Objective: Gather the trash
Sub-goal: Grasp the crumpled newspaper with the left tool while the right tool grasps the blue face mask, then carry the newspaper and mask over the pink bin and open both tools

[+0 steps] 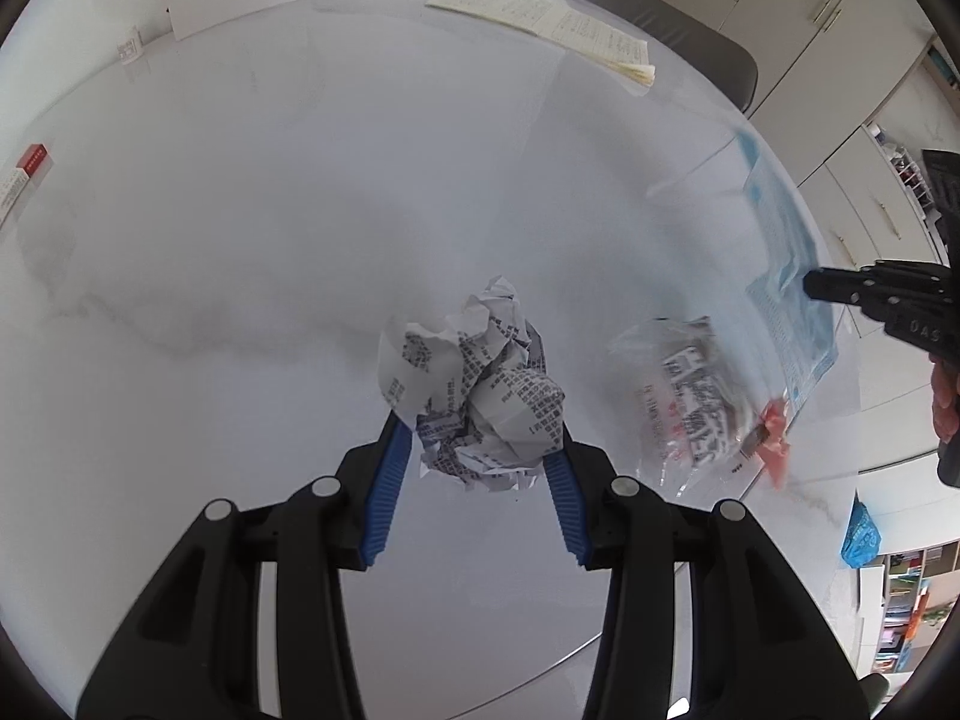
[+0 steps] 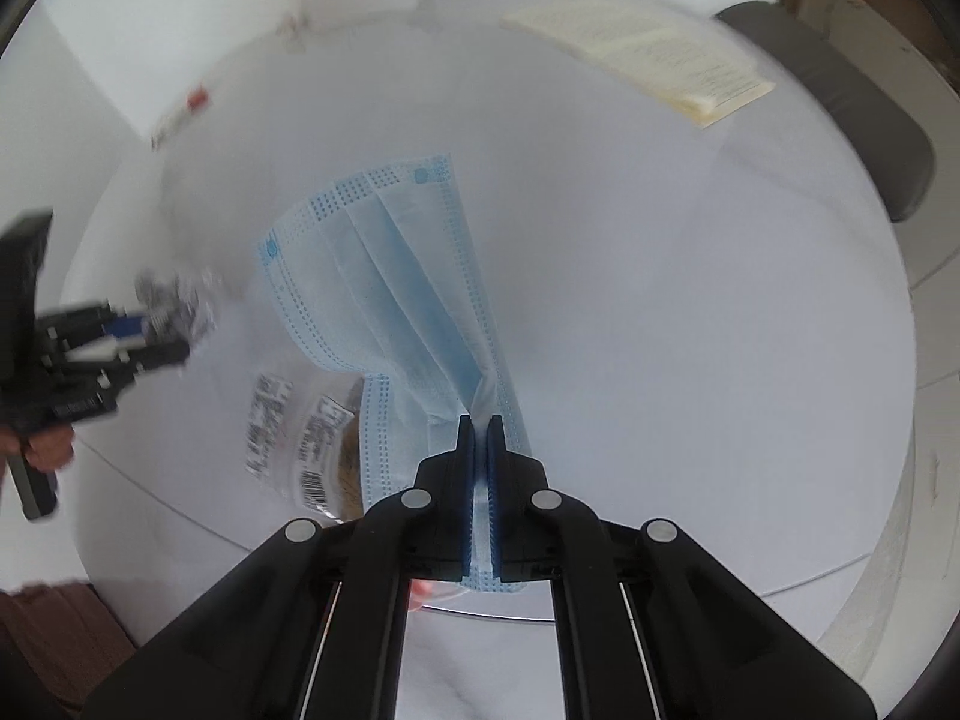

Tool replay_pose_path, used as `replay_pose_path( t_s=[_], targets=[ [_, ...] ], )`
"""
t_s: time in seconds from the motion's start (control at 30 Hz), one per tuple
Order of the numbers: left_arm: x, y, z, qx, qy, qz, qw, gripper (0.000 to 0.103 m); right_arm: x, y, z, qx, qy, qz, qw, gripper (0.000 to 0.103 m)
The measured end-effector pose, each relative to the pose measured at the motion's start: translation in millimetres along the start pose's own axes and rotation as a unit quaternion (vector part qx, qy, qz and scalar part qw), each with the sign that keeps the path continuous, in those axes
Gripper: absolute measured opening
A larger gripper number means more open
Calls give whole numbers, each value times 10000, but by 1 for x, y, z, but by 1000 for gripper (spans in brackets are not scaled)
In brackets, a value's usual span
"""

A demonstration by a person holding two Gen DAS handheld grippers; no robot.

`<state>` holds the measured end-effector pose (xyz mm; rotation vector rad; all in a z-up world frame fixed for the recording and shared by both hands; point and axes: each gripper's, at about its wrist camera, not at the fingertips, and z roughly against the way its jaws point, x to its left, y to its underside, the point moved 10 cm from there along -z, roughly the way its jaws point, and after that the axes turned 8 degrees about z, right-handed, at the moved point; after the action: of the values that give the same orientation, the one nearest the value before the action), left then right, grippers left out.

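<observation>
Currently both trash pieces are in hand: crumpled paper ball (image 1: pixel 477 387) sits pinched between the left gripper (image 1: pixel 480 456) pads, lifted just over the desk (image 1: pixel 240 240). Blue face mask (image 2: pixel 390 276) hangs from the right gripper (image 2: pixel 480 420), clamped on a bunched edge so the rest drapes free. Clear plastic wrapper (image 1: pixel 696 396) lies on the desk between them, not picked up. Likely next: carry both off to a bin; none in view. Booklet (image 1: pixel 558 24) far side looks like non-trash.
</observation>
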<state>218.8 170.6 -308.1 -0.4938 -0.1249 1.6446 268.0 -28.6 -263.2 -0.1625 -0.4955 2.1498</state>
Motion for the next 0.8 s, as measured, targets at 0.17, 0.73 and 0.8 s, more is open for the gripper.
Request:
replay_pose_path(
  t_s=[0.17,0.73,0.8],
  targets=[
    [-8,3,32,-287,0,-128,9995,44,-8,8,63,-1096,107,-830,9904,5],
    [-123,104,99,-239,618,-1015,9926,44,21,220,207,-1933,556,-2682,9421,5],
    [-143,124,102,-131,742,-1213,9898,44,26,279,195,-1491,782,-3021,9383,5]
  ],
)
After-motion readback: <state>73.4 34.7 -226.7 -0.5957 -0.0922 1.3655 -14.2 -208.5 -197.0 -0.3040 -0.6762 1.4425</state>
